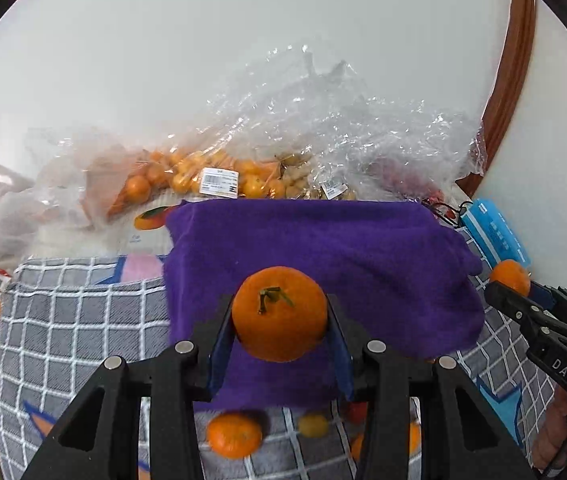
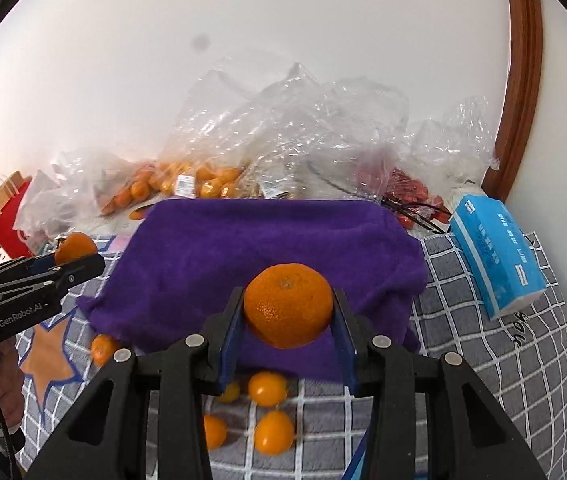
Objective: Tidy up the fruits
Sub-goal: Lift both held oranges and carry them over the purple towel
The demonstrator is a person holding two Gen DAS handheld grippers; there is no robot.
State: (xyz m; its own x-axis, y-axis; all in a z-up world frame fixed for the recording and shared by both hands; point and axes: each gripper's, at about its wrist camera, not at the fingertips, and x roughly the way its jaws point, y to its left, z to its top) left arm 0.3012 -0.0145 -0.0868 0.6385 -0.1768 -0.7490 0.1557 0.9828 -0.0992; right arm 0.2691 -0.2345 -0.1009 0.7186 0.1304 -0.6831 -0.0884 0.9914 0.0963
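White wall stands behind a checked cloth (image 1: 83, 320) where each claw, left claw (image 1: 279, 320) and right claw (image 2: 288, 312), squeezes one orange (image 1: 279, 314) mid-frame over the purple towel (image 2: 267, 240), so I think next they set them down together

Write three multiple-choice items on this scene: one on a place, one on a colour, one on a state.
1. Where does the tissue pack lie?
A. right of the towel
B. on the towel
C. inside a bag

2. What colour is the towel?
A. green
B. purple
C. white

3. What is the state of the left gripper?
A. open and empty
B. shut on a tangerine
C. shut on the towel

Answers:
1 A: the pack rests on the checked cloth, past the towel's right edge.
2 B: the towel is purple in both views.
3 B: its fingers press the sides of a tangerine; the right gripper holds another.
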